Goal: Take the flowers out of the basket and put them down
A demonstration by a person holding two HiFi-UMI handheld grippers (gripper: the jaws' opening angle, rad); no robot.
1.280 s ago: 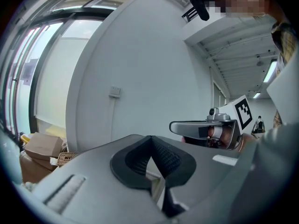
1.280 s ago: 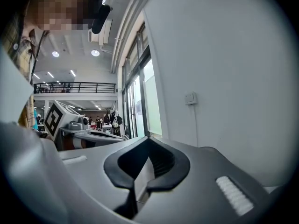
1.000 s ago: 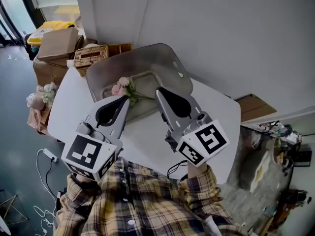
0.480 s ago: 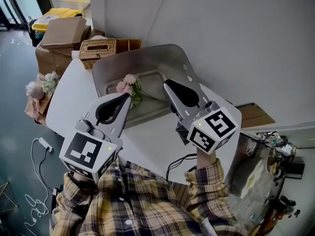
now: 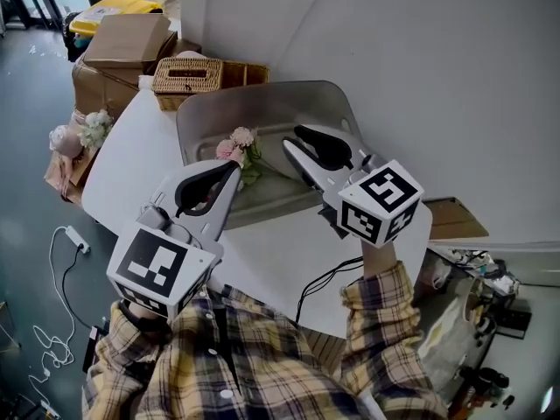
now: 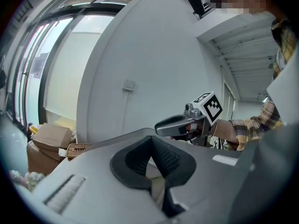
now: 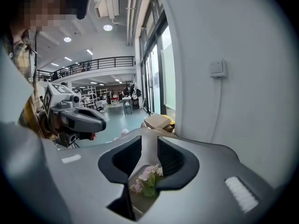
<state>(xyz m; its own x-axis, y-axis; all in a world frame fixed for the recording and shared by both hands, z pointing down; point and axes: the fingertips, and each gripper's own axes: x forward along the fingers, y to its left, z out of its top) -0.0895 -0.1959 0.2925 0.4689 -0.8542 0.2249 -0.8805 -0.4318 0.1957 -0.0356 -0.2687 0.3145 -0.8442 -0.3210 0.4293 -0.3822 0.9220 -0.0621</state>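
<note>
Left claw (image 5: 233,170): clenched, empty.
Right claw (image 5: 290,137): released, jaws just opened, nothing between.
Pink artificial flowers (image 5: 238,143): lying in grey metal tray (image 5: 262,103) on white worktop (image 5: 131,169), ahead of right claw.

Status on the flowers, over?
Left hand-held gripper shut, empty. Right hand-held gripper jaws just opening, empty, aimed at flowers. They lie in grey basket. Nothing in the way.

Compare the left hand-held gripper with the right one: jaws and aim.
Jaws: the left hand-held gripper has its tips together; the right hand-held gripper has just been opening, its tips apart.
Aim: the right gripper view frames the flowers through that gap; the left gripper view shows no flowers.
Shared: both are empty and reach over the grey tray.
</note>
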